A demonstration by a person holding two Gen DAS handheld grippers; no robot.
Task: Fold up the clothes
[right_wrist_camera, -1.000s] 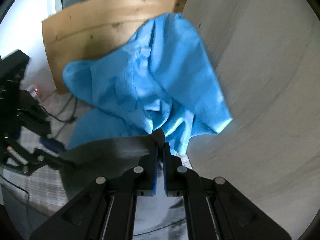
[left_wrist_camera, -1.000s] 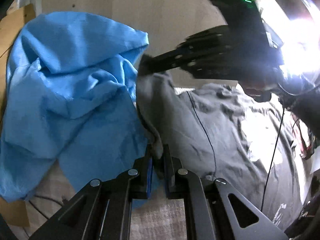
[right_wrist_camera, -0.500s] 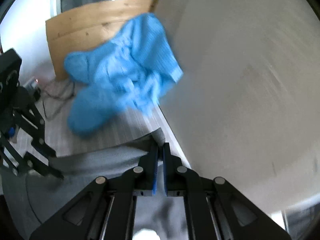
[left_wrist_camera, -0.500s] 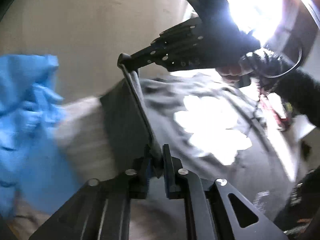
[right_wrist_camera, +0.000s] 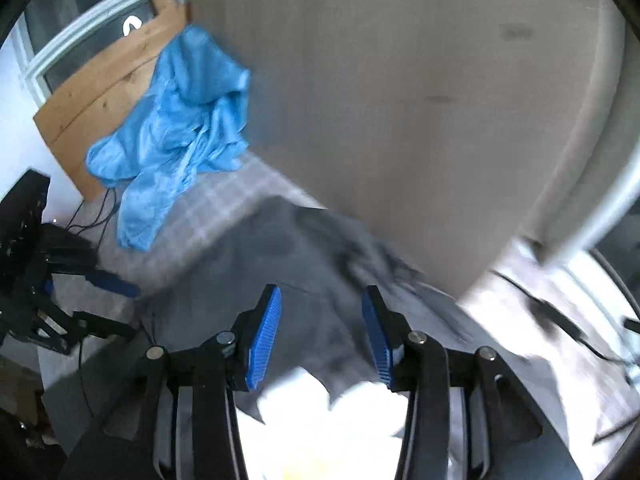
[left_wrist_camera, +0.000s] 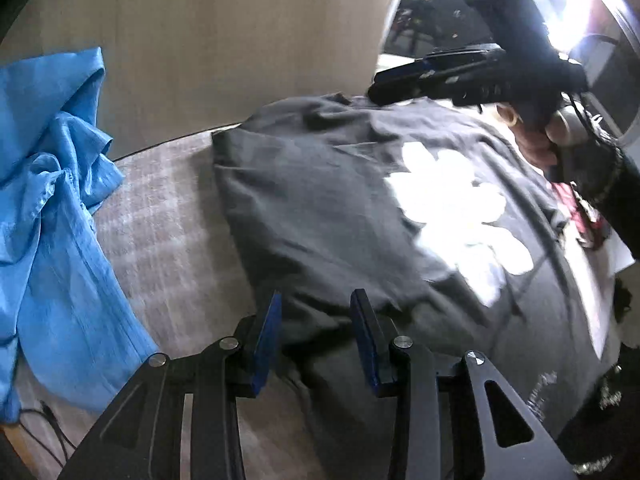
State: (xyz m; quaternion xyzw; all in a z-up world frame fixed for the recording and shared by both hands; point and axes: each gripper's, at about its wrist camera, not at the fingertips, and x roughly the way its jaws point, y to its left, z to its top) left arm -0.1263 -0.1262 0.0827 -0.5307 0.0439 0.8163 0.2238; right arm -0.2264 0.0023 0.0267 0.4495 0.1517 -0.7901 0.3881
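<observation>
Dark t-shirt (left_wrist_camera: 320,200) with white print spread on checked bed (left_wrist_camera: 160,232), left gripper (left_wrist_camera: 316,336) and right gripper (right_wrist_camera: 320,332) fingers apart over it, blue garment (left_wrist_camera: 52,200) beside.

No legible text; small print on dark T-shirt (left_wrist_camera: 320,208) hem unreadable.

two garments: one dark t-shirt (left_wrist_camera: 320,208), one blue garment (left_wrist_camera: 52,208); two grippers (left_wrist_camera: 316,336), one wooden board (right_wrist_camera: 96,92).

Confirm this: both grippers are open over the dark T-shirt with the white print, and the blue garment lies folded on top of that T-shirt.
Not quite. The left gripper and right gripper are open over the dark T-shirt, but the blue garment lies crumpled beside it on the checked cover, not on top. The left wrist view shows them apart.
</observation>
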